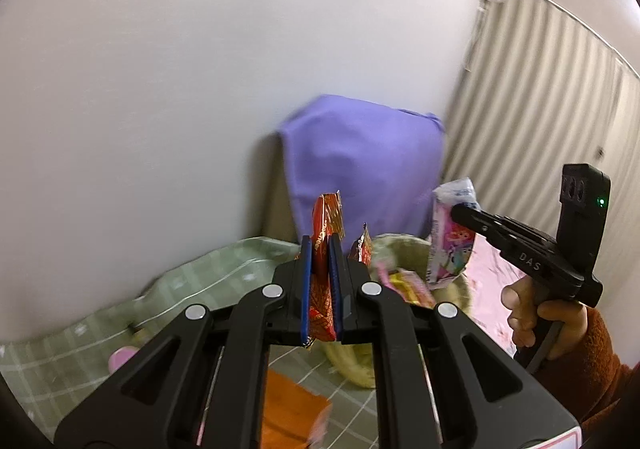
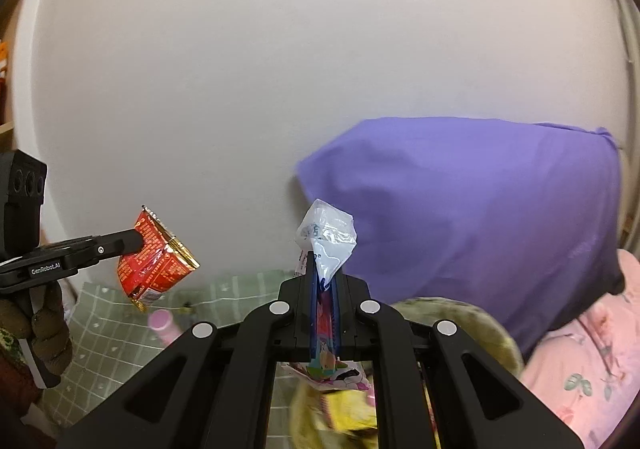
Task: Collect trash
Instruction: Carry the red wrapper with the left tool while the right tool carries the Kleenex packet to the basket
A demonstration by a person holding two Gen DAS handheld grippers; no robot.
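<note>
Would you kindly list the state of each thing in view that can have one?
Left gripper: shut on red wrapper.
Red wrapper: crumpled, held in the air.
Right gripper: shut on cartoon wrapper.
Cartoon wrapper: held above basket.
Basket: open, wrappers already inside.
Purple pillow: leaning against wall.

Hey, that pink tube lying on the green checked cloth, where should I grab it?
The pink tube lies flat on the green cloth, so come from above and pinch across its narrow rounded body, likely near the exposed end.
</note>
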